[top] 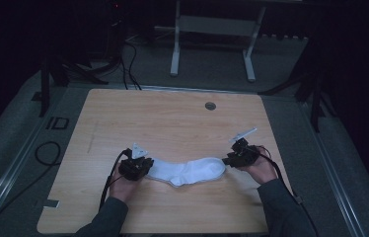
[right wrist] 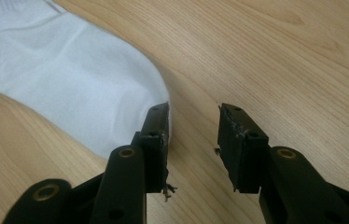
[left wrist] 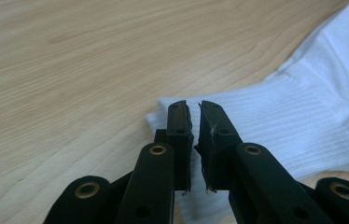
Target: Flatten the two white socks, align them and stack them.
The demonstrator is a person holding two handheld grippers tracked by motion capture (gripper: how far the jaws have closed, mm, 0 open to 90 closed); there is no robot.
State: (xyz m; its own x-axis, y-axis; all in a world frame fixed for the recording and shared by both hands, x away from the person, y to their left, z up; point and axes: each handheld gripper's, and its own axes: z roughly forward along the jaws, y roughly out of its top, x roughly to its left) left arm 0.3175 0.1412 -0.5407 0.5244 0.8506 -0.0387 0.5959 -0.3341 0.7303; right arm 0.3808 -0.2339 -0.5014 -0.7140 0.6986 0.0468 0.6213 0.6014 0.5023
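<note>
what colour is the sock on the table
White, with a ribbed cuff; the sock shows best in the left gripper view.

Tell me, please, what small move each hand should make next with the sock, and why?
Probably draw both claws back off the white sock. It lies stretched flat on the table; the right claw stands open beside the toe, holding nothing, and the left claw shows a narrow gap over the cuff.

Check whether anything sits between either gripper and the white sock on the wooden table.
Nothing visible does. The left gripper hovers over the ribbed cuff end of the white sock, jaws barely parted. The right gripper stands open at the toe end, bare wooden table between its jaws, one jaw at the sock's edge.
</note>
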